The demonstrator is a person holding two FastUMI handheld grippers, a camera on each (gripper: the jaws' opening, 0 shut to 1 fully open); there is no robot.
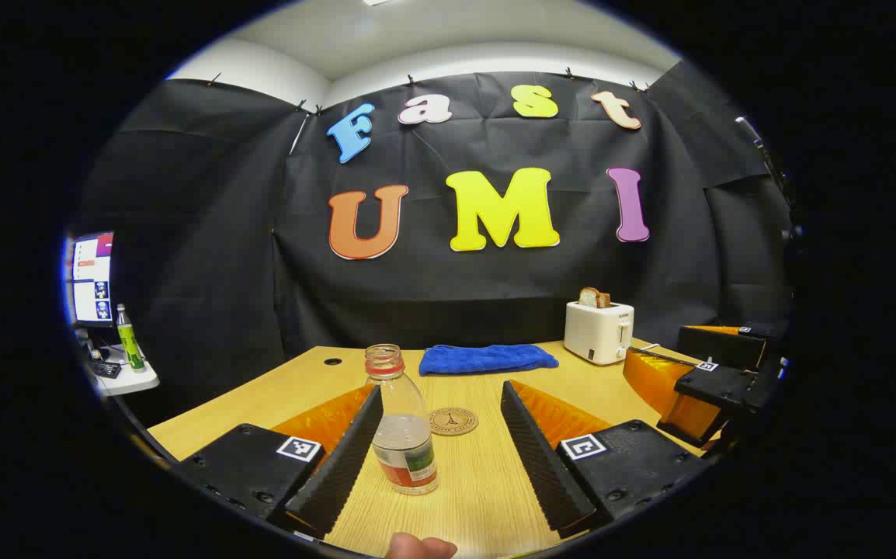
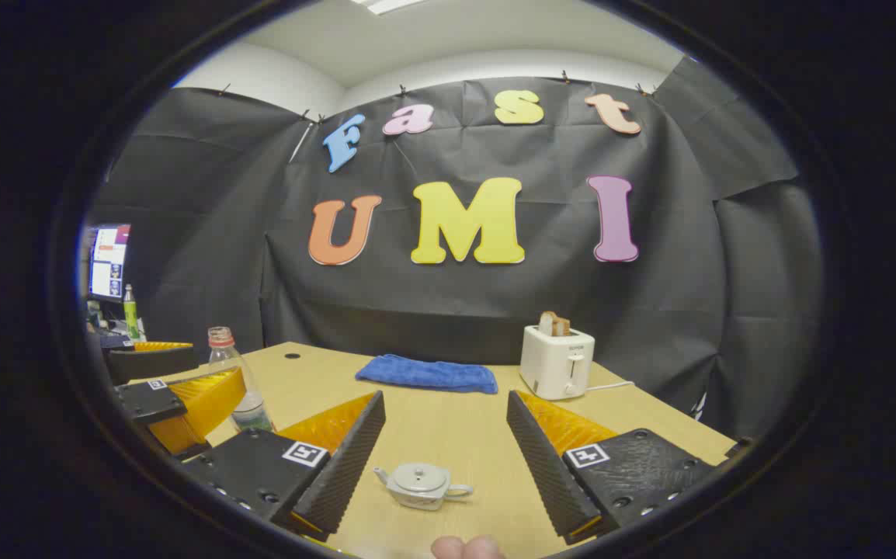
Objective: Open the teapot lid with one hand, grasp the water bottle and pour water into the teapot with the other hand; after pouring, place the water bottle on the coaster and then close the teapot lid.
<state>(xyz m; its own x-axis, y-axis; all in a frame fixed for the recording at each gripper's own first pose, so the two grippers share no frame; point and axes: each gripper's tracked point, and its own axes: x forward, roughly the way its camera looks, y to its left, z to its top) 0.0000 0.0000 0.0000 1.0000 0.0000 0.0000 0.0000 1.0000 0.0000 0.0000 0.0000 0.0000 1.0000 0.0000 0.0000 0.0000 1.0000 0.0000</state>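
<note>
Left gripper view: left tongs (image 1: 442, 458) spread apart, fingers low over the wooden surface (image 1: 634, 384). Water bottle (image 1: 403, 423), clear plastic, uncapped, partly filled, stood upright between the fingers, just beside the left-hand one; contact could not be told. Round coaster (image 1: 453, 421) lay flat just beyond the bottle, to its right. Blue cloth (image 1: 488, 359) folded farther back; white toaster (image 1: 599, 331) with bread in its slot at the rear right. Right tongs (image 1: 654, 388) seen at the right edge.

Right gripper view: right tongs (image 2: 442, 458) spread apart, touching nothing. Small white teapot (image 2: 421, 485), lid on, sat on the surface between the fingers, apart from both. Bottle stood upright at the left beside the left tongs. A fingertip (image 2: 467, 547) showed at the bottom edge.
</note>
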